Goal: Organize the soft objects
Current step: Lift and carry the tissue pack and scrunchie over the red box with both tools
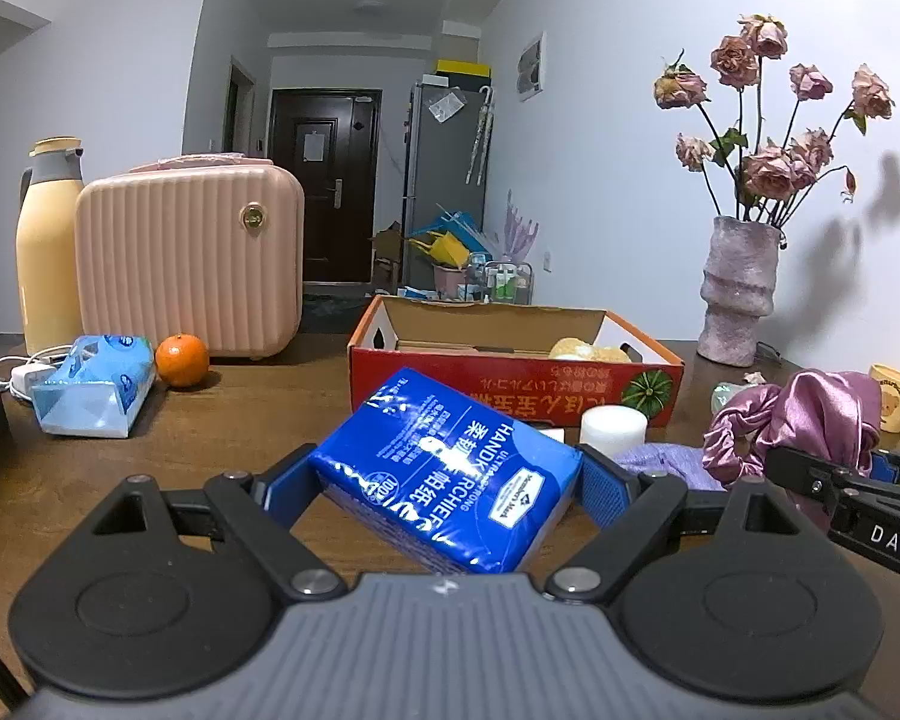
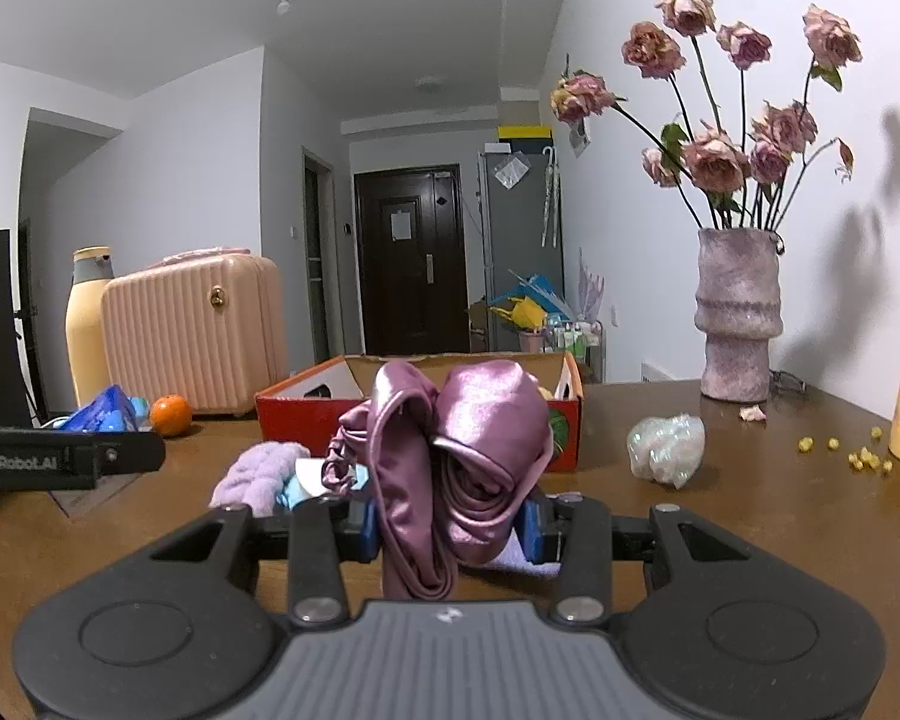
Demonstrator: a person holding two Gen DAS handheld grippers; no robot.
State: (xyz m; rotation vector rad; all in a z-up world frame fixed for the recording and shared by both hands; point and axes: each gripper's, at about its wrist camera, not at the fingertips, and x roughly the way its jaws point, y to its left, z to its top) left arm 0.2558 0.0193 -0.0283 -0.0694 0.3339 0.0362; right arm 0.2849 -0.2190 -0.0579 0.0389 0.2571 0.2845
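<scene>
A blue pack of paper handkerchiefs [image 1: 450,468] hangs tilted above the brown table, and my left gripper [image 1: 444,495] is shut on it with a blue pad pressed on each side. My right gripper [image 2: 450,525] is shut on a bunched purple satin cloth [image 2: 468,450], which stands up between its pads. In the left wrist view that cloth [image 1: 810,414] and the right gripper [image 1: 840,480] show at the right edge. Just behind both stands an open red cardboard box [image 1: 510,381] with pale rounded things inside. A lavender knitted piece [image 2: 258,474] lies in front of the box.
On the left of the table are a light blue tissue pack [image 1: 96,384], an orange [image 1: 181,360], a pink ribbed case [image 1: 192,258] and a yellow thermos [image 1: 48,240]. A vase of dried roses [image 2: 738,318], a shiny crumpled wad [image 2: 666,447] and a yellow mug [image 1: 897,399] stand to the right.
</scene>
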